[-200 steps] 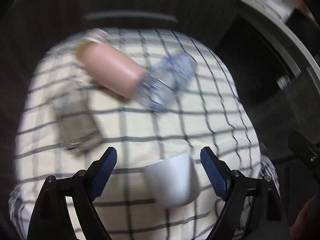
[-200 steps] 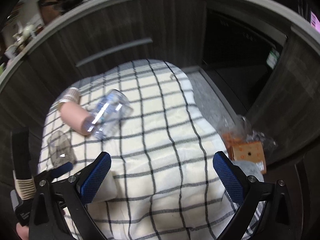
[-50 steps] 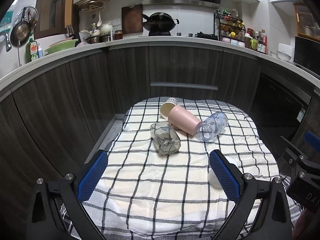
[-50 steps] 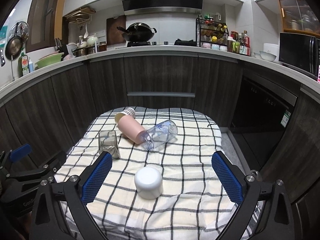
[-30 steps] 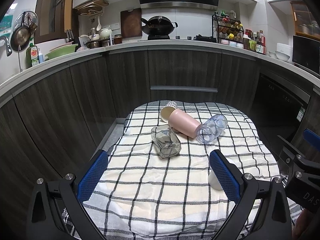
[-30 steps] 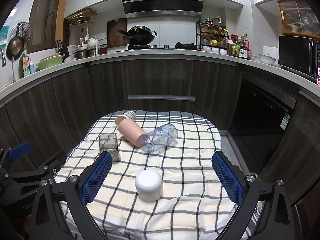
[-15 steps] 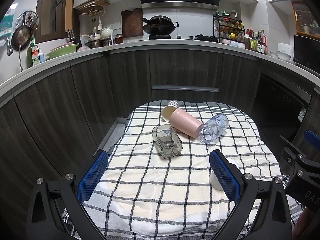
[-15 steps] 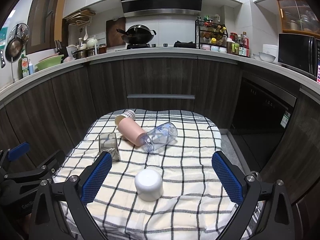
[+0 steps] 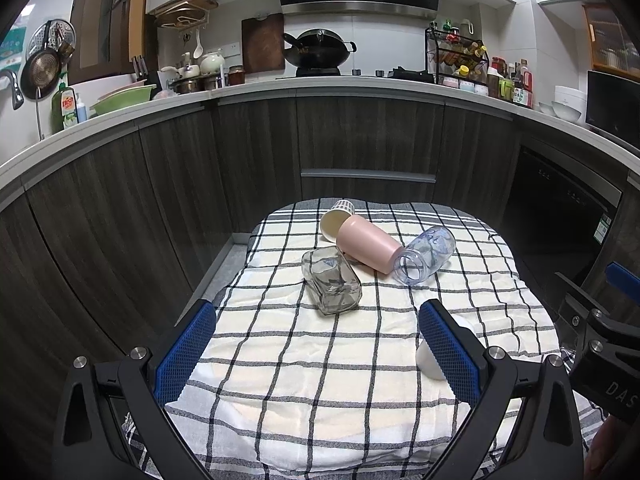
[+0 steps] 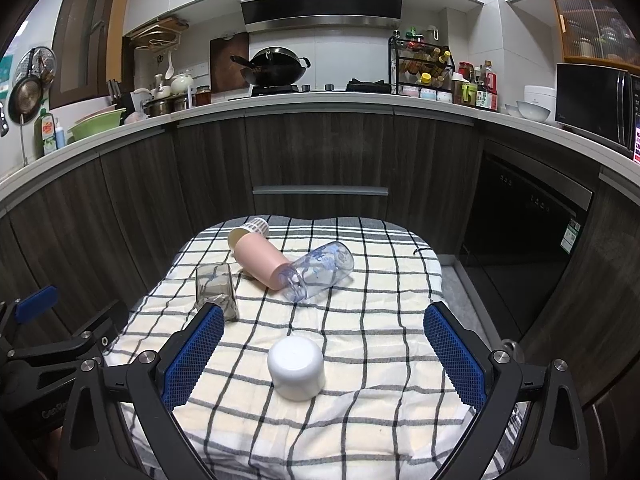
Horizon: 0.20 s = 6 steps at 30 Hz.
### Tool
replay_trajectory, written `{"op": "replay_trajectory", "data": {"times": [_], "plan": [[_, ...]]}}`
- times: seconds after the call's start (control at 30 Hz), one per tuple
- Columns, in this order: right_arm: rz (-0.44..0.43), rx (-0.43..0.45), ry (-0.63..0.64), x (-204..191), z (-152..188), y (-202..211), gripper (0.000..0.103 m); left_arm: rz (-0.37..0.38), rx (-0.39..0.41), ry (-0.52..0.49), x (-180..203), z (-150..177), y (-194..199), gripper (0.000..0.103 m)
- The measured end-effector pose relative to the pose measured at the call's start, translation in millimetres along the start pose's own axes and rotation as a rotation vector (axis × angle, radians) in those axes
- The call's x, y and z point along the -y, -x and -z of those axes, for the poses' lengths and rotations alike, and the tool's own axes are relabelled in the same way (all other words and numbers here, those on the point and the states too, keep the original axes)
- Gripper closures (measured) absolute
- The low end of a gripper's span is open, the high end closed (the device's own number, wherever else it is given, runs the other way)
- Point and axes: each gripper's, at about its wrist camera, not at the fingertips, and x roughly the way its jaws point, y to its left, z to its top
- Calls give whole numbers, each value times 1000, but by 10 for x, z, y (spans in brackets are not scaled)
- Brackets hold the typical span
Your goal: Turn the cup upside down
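From the left wrist camera, the left gripper (image 9: 316,346) stood wide open with nothing between its blue-padded fingers (image 9: 185,348), held above the near part of a checked cloth (image 9: 304,372) and touching none of the vessels. The white cup (image 9: 430,358) stood on the cloth just behind the gripper's right-hand finger, which hid most of it, so its orientation could not be told from here. Four other vessels lay on their sides farther back in one cluster: one clear square glass jar (image 9: 331,286), one pink tumbler (image 9: 368,248), one paper cup (image 9: 336,222) with its open mouth facing the camera, and one clear plastic bottle (image 9: 426,255) with blue print. The pink tumbler's ends met the paper cup and the bottle's mouth. At the right edge part of the right gripper (image 9: 600,332) showed.

From the right wrist camera, the right gripper (image 10: 320,354) was likewise spread wide and empty, its fingers (image 10: 454,360) flanking the white cup (image 10: 297,362) without touching it. That one cup stood upside down on the checked cloth (image 10: 380,320), flat base upward, in the near middle. Behind it lay the same glass jar (image 10: 216,286), pink tumbler (image 10: 262,262), paper cup (image 10: 248,232) and plastic bottle (image 10: 320,270), one of each. The left gripper (image 10: 52,344) sat at the left edge, clear of the cloth.
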Motion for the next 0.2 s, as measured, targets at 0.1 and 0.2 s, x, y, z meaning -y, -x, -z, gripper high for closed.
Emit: {"op": "replay_trajectory", "data": {"times": [0.1,0.2], "plan": [[0,-2,0,1,1,0,3,-1,3,0,-2,9,-2,0],[0,-1,0,-1,3,-2,3,-5,1,-2,0,11,-9,0]]}}
